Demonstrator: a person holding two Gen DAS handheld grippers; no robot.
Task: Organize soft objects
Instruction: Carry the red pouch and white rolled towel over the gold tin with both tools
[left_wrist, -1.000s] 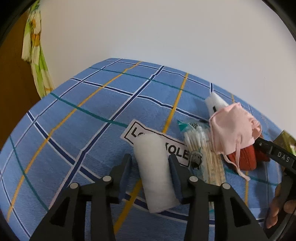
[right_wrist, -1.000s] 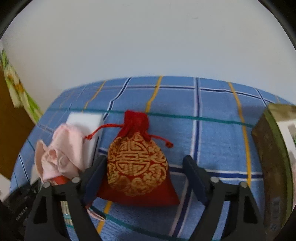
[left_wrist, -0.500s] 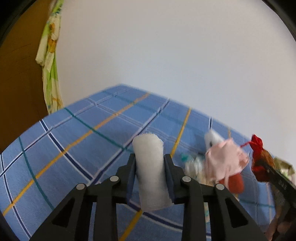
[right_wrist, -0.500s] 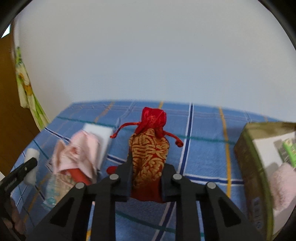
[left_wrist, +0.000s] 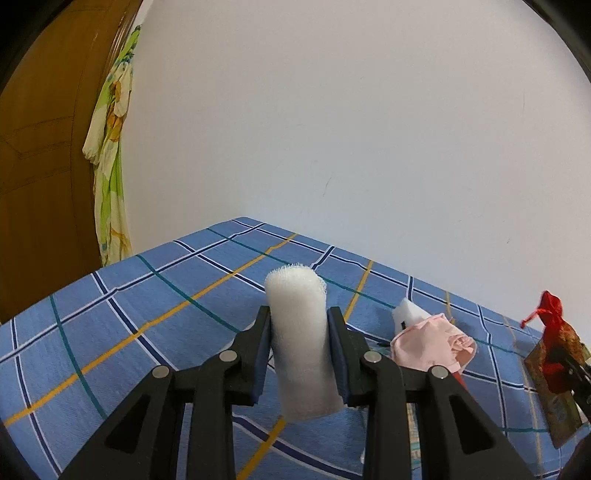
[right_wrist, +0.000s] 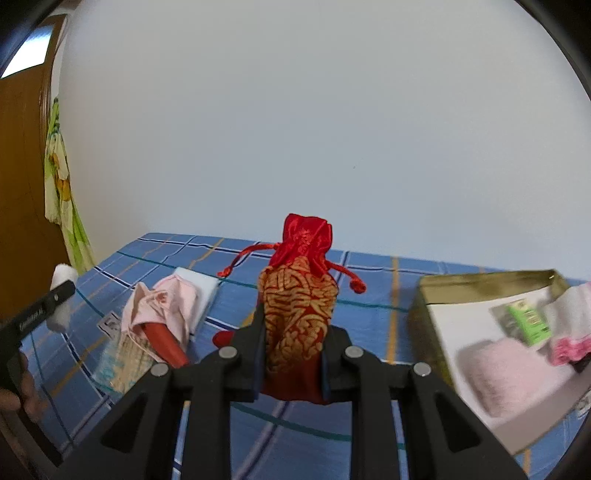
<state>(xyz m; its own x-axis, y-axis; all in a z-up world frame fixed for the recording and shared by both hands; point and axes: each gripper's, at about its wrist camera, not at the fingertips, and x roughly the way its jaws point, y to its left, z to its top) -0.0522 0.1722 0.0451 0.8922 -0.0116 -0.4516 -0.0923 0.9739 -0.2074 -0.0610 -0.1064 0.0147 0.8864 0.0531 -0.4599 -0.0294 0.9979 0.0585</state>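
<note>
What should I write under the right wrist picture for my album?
The right tool squeezes a red and gold pouch above the blue checked cloth, near an open box of soft things.

gauze roll (left_wrist: 299, 332): rough weave | pouch (right_wrist: 299, 314): glossy satin

Wall (left_wrist: 351, 129): plain, off-white, matte; a few faint marks are seen on it in the left wrist view; most of both views is filled by it.

Wooden panel (left_wrist: 40, 166): brown, with a grooved frame, set at the left edge against the wall; whether it is a door or a wardrobe cannot be told.

Hanging cloth (left_wrist: 109, 155): white with green and yellow floral print, hung along the edge of the wooden panel.

Tabletop (left_wrist: 122, 317): covered in blue checked fabric with white, navy, teal and yellow lines; its far edge is met by the wall.

Light: even and soft; a bright patch is seen at the upper left of the right wrist view.
</note>
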